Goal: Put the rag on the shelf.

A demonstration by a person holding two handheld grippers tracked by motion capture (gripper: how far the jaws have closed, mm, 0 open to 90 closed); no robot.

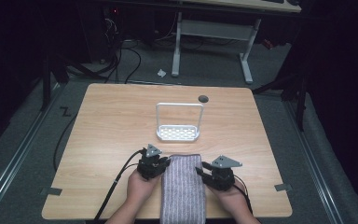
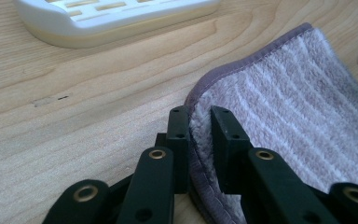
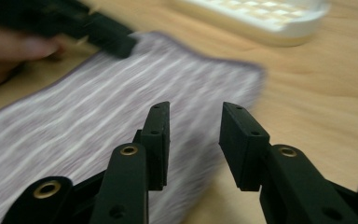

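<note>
Towel (image 1: 182,189), one grey striped piece, lies at six o'clock on the table (image 1: 107,121), hanging over the near edge. My left gripper (image 2: 200,135) is clenched on its left hem; my right gripper (image 3: 193,140) gapes, astride the right edge. Step in hand, I'd say: taking both corners. Next: pinch right, then lift. At twelve o'clock, one white rack (image 1: 178,122).

High view: above table (image 1: 112,121), facing 12 o'clock, far | gripper views: low, close | shared: towel (image 1: 182,186), rack (image 1: 178,133)
</note>
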